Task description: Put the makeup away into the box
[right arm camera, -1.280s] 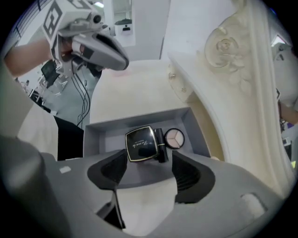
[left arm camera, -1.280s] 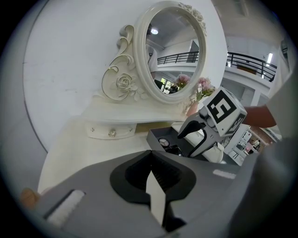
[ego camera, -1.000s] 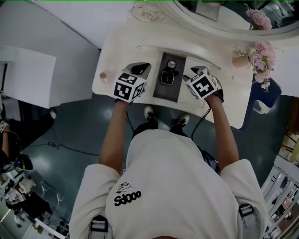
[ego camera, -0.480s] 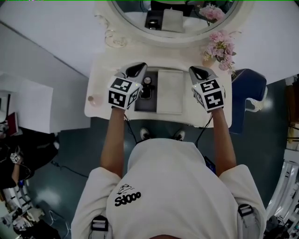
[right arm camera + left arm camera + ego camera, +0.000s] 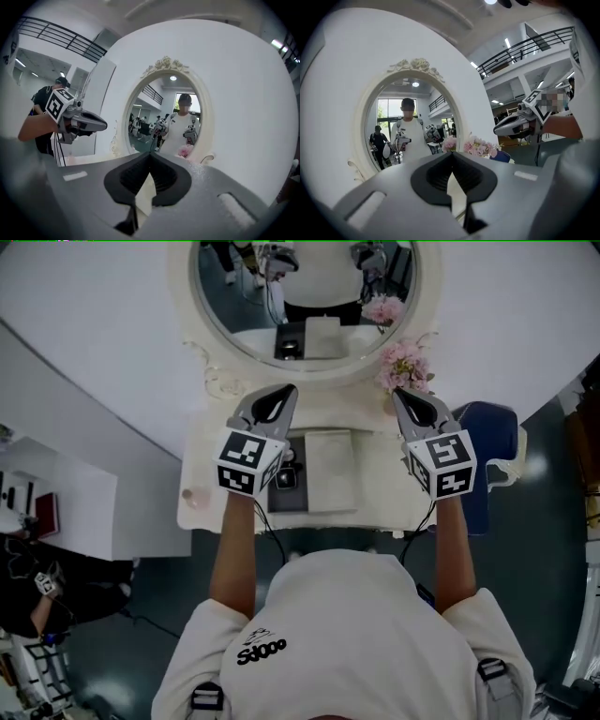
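Lying mid-frame on the cream counter (image 5: 375,514), the box (image 5: 330,470) had its dark compartment on the left, long axis running up the frame toward the oval mirror (image 5: 309,296). Small makeup pieces (image 5: 286,478) sat inside the compartment. The left gripper (image 5: 284,397) overlapped the box's upper left corner and the right gripper (image 5: 405,401) hung right of it, below the pink flowers (image 5: 403,367). Both pairs of jaws were closed and empty. Bare counter lay left of the box.
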{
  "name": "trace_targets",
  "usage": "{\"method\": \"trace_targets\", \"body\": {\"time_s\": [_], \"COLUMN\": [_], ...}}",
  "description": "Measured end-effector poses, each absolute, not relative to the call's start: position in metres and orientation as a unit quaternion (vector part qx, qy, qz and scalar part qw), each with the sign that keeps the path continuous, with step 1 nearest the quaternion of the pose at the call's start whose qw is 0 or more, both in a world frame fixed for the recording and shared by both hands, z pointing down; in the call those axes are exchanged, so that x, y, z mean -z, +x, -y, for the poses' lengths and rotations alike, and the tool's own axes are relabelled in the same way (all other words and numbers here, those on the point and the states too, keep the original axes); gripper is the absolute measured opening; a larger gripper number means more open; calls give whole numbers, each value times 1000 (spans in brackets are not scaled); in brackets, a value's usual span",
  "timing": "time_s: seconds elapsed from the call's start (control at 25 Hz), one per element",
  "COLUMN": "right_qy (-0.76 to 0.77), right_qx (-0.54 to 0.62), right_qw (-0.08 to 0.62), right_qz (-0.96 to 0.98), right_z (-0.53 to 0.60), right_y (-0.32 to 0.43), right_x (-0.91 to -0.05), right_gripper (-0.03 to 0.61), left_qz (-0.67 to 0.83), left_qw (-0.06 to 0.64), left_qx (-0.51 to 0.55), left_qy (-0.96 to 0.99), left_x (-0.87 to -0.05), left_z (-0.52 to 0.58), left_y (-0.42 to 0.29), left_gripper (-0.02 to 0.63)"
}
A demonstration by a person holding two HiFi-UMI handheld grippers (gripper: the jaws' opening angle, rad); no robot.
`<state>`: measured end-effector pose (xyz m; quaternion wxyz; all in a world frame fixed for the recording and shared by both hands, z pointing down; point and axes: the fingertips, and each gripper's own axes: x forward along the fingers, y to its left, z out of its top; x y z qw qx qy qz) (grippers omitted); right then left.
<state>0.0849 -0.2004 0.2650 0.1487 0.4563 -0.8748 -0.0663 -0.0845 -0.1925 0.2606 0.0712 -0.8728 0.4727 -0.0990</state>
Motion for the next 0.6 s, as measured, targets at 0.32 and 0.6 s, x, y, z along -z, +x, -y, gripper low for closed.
{"method": "trace_targets", "body": {"time_s": [0.32, 0.6], "right_qy": [476, 472], "right_qx": [100, 111], "right_qw": [100, 97], "right_qz": [868, 869], "right_z": [185, 177], "right_y": [102, 98], "right_x": [-218, -212], "right_gripper": [2, 2], "left_qz": [-475, -474], "left_qw": [123, 144], "left_qx": [88, 85], "left_qy": [-867, -865], "left_x": [-216, -202], "left_z": [180, 172], "left_y": [-74, -70], "left_gripper": [18, 18]}}
